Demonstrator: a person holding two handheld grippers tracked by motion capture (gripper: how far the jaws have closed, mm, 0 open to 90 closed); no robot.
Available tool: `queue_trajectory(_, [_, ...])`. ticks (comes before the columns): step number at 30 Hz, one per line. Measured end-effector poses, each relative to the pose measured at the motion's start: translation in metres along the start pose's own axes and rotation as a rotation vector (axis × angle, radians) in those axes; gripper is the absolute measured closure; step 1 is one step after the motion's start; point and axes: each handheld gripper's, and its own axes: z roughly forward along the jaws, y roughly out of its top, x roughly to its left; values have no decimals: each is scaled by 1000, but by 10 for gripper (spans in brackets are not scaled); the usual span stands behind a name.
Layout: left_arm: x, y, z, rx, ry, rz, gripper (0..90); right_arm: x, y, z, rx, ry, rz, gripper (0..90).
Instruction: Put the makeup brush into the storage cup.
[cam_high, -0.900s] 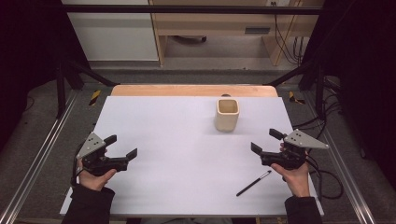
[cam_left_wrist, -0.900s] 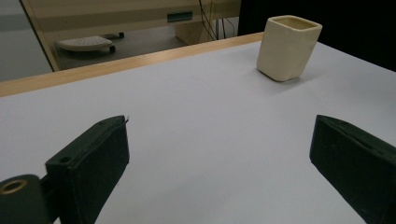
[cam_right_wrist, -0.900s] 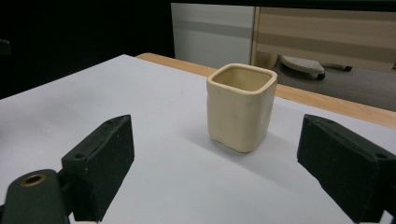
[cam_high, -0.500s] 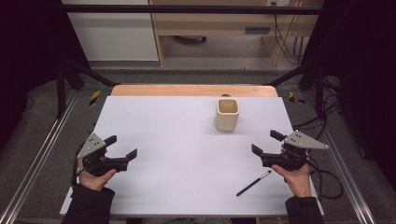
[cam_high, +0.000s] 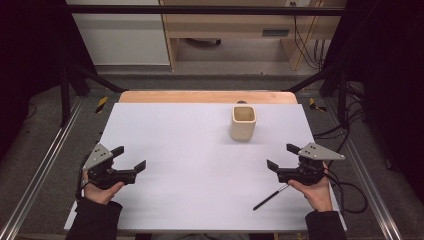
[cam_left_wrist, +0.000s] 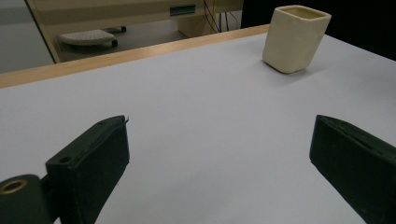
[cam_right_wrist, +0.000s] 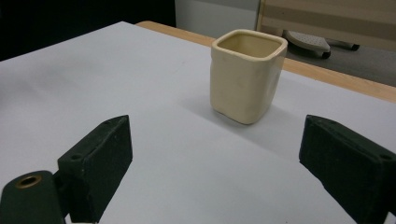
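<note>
Both claws wide open, nothing held.

From the high view, our left gripper (cam_high: 131, 159) and right gripper (cam_high: 282, 156) wait near the table's (cam_high: 190, 150) front corners; the black pen (cam_high: 270, 196) lies just beside our right one. In both gripper views, the cream cup (cam_left_wrist: 295, 38) stands near the far edge; a clumsy reach may tip it.

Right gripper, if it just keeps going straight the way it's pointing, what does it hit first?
Probably the cream cup: it stands upright ahead between the open jaws of the right gripper, with bare table before it. Depth is hard to judge.
</note>
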Motion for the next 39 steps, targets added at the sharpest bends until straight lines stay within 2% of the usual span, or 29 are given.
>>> queue_trajectory(5, [1,-1,1,9,4,3,43,0,-2,0,11,2,-5,99])
queue_trajectory(15, [1,-2,1,17,4,8,42,3,-12,2,79,24,-19,101])
queue_trajectory(26, [2,-2,1,21,9,12,42,5,-41,3,187,44,-7,106])
queue_trajectory(35, [2,-3,1,23,12,14,42,5,-54,3,243,52,-25,119])
queue_trajectory(39, [2,-3,1,23,11,18,42,6,-58,6,293,50,-45,119])
